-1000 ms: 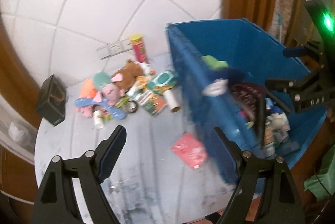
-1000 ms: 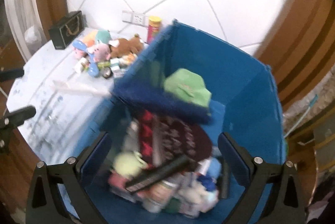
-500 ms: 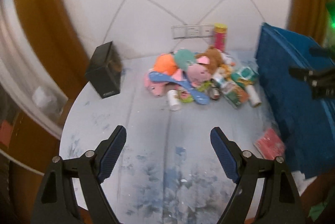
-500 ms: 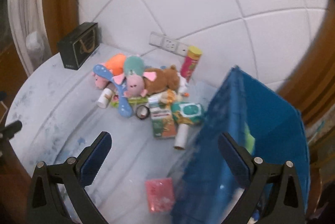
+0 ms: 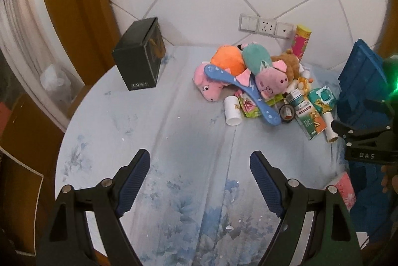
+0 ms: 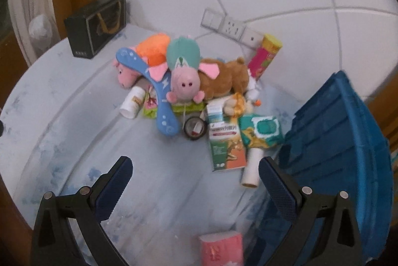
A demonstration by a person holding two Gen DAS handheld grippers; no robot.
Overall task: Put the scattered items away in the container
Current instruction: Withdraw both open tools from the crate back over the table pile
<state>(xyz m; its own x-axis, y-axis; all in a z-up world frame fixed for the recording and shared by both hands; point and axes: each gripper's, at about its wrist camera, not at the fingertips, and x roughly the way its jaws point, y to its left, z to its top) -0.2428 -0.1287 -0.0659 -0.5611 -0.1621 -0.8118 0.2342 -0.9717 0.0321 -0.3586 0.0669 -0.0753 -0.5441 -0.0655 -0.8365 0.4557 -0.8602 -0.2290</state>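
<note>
Where tongs [image 5: 199,167] gape, bare cloth [image 5: 189,131].

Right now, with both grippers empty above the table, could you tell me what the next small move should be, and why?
Probably ease the right gripper down toward the white paper tube. Its jaws stand open with nothing between them, and that tube lies nearest, at the pile's edge beside the blue plastic crate, with no other item resting on its near end.

pile [image 6: 189,92]: plush toys, boxes, tubes heaped mid-table | blue container [image 6: 343,141]: right, beside pile | pink pack [image 6: 221,249]: apart, near edge
</note>
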